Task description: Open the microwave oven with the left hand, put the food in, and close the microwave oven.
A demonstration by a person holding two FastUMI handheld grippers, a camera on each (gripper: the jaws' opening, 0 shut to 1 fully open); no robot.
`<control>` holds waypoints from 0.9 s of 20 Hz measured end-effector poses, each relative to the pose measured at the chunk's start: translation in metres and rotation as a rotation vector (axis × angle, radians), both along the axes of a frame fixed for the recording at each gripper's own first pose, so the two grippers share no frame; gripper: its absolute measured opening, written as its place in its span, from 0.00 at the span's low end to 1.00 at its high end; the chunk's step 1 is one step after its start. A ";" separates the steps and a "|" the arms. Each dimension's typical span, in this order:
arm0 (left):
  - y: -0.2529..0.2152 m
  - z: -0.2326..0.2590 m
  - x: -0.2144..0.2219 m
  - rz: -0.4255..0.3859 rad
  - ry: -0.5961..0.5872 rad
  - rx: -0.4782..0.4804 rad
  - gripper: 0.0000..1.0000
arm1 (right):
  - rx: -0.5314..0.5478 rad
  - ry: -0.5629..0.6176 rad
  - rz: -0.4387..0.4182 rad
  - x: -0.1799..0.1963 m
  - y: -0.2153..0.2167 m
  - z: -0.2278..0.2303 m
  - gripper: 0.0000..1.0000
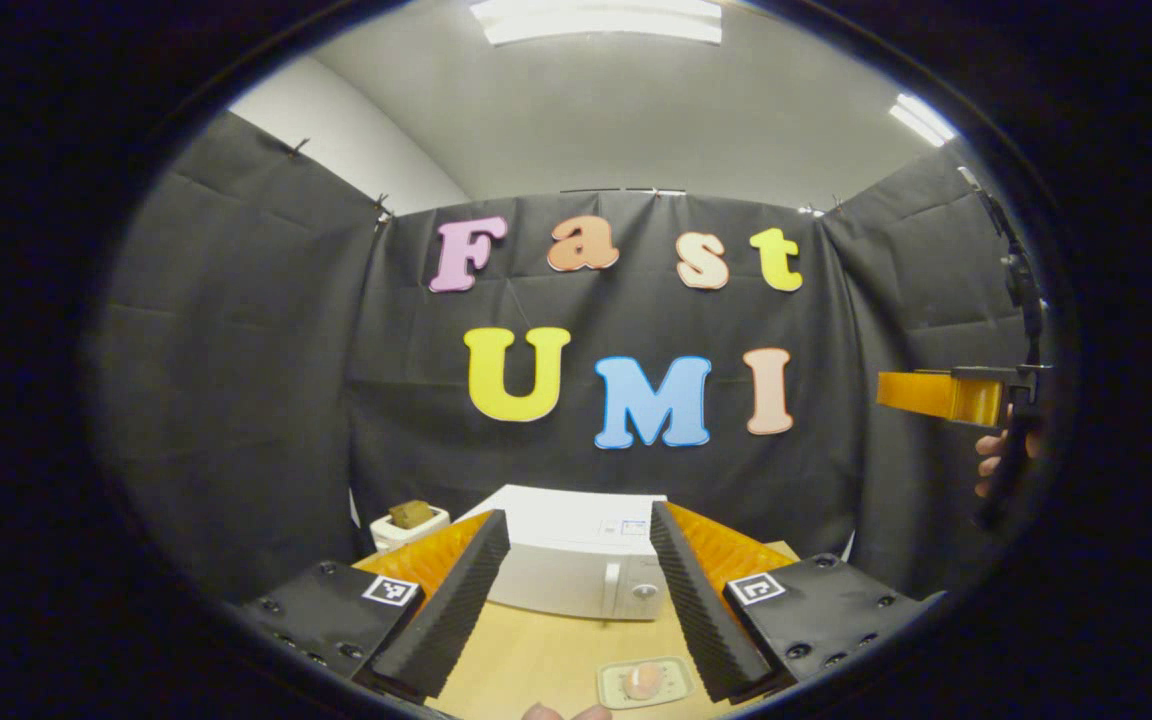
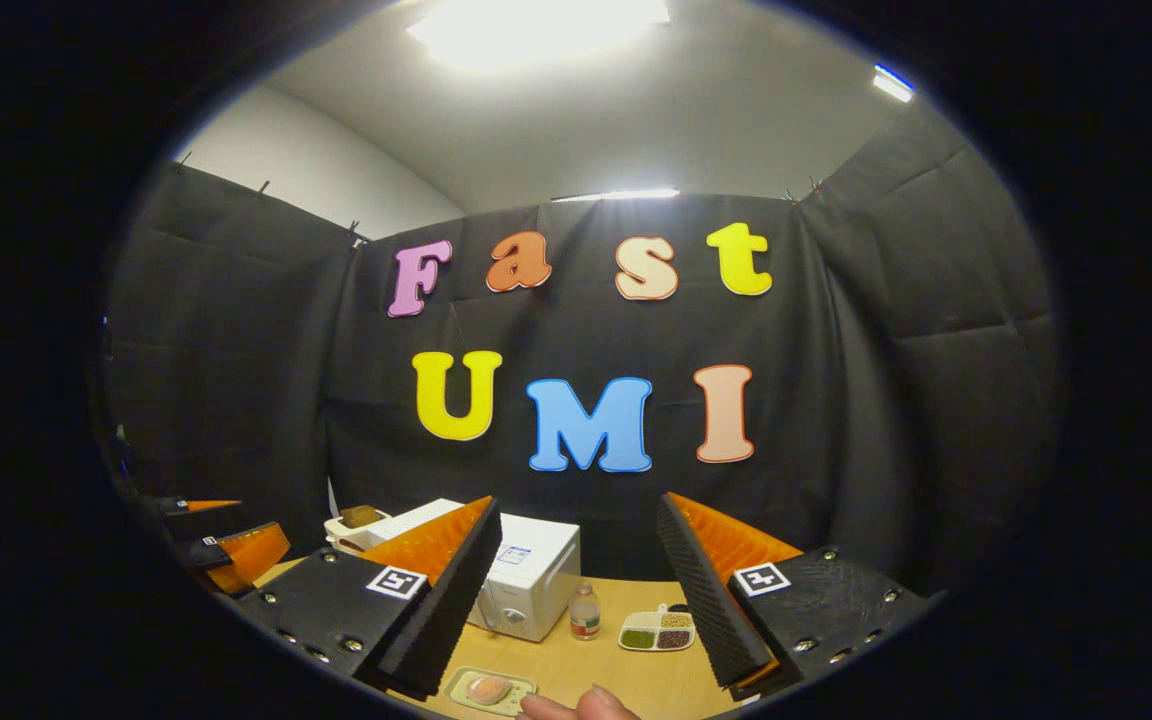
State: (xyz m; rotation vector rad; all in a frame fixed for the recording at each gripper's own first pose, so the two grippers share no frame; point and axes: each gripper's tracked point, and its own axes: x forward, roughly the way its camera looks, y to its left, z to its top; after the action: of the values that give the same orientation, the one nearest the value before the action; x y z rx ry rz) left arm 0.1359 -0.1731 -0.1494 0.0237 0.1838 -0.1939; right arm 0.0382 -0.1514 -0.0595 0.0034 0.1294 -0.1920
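The white microwave point(image 1: 556, 580) stands shut at the back of the wooden table point(image 1: 536, 660), its handle and knob facing me. The food, a pinkish piece on a small pale tray point(image 1: 644, 682), lies on the table in front of it. My left gripper point(image 1: 578, 520) is open, raised above the table and pointed at the microwave. In the right gripper view the microwave point(image 2: 536, 570) sits left of centre, and the food tray point(image 2: 489, 689) lies near the front edge. My right gripper point(image 2: 578, 505) is open and holds nothing.
A small white toaster-like box with a brown piece point(image 1: 411, 520) stands left of the microwave. A small bottle point(image 2: 585, 612) and a divided dish of grains point(image 2: 658, 630) stand right of it. A person's fingertips point(image 2: 576, 705) show at the bottom.
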 end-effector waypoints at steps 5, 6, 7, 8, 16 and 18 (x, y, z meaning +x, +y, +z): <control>-0.007 -0.090 0.074 -0.121 0.083 0.012 0.94 | -0.037 0.106 -0.081 0.029 0.009 -0.033 0.96; -0.010 -0.110 0.088 -0.146 0.104 0.018 0.94 | -0.043 0.125 -0.099 0.034 0.009 -0.038 0.96; -0.015 -0.131 0.099 -0.172 0.126 0.012 0.94 | -0.046 0.140 -0.119 0.038 0.010 -0.043 0.96; -0.021 -0.148 0.111 -0.196 0.143 -0.001 0.94 | -0.053 0.153 -0.140 0.042 0.010 -0.046 0.96; -0.052 -0.298 0.176 -0.294 0.331 -0.048 0.94 | -0.105 0.325 -0.294 0.049 -0.005 -0.096 0.96; -0.057 -0.332 0.182 -0.311 0.386 -0.047 0.95 | -0.120 0.349 -0.328 0.048 -0.011 -0.101 0.96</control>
State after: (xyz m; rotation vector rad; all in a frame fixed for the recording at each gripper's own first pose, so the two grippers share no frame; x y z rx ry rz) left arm 0.3180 -0.2306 -0.4810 -0.0326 0.5613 -0.5139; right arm 0.0864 -0.1629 -0.1603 -0.1294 0.4667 -0.5278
